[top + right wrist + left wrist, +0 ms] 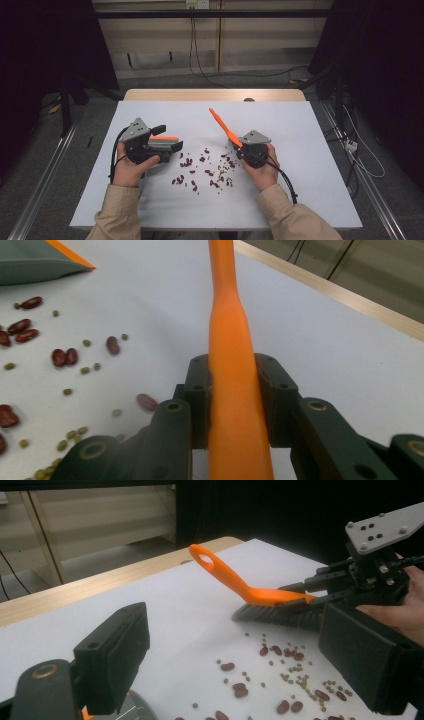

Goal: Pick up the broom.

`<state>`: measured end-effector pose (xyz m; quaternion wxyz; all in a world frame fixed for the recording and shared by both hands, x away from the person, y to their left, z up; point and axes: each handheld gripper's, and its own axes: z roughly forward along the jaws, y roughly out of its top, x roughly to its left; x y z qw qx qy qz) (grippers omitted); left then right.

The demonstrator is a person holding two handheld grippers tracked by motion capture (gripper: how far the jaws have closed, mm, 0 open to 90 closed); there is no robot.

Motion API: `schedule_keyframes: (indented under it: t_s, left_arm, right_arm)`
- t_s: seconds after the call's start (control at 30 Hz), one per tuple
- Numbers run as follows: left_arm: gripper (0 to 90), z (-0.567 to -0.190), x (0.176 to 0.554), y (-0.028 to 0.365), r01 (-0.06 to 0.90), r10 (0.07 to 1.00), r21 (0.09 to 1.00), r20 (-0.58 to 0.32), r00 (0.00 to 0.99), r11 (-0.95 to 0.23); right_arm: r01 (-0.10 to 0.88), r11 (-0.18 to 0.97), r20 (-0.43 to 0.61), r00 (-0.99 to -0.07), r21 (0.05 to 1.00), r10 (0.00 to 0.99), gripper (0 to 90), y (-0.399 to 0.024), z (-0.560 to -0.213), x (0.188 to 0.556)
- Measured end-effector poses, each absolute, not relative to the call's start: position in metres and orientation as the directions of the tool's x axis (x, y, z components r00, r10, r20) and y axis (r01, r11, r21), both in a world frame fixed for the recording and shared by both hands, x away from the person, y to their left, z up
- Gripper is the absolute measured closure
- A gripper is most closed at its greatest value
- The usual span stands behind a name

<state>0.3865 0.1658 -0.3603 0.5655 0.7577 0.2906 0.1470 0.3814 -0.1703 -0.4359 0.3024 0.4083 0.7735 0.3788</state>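
White tabletop [300, 165] spreads before me. My left gripper [167, 145] clamps a grey dustpan [165, 144] with an orange edge, just left of scattered beans [205, 170]. My right gripper [239, 146] is clamped on an orange-handled brush [222, 125], bristles beside the beans.

Beans [206, 167] lie on the table [310, 145] between the dustpan [162, 144], left, and brush [226, 129], right

White table [310, 150]: scattered red beans [187, 162], small green beans [300, 680].
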Motion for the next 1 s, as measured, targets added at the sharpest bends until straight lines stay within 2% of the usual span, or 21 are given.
schedule_keyframes:
  t_s: [0.33,1.0]
  left_arm:
    - [13.0,-0.361,0.387,0.167,0.274,0.609,0.942,-0.104,0.787,-0.194]
    - [12.7,-0.36,0.385,0.166,0.267,0.604,0.944,-0.098,0.791,-0.196]
  right_arm:
    - [0.406,0.374,-0.134,-0.508,0.834,0.851,70.6,-0.148,-0.436,0.37]
    - [0.431,0.263,-0.034,-0.471,0.863,0.881,70.4,-0.112,-0.436,0.357]
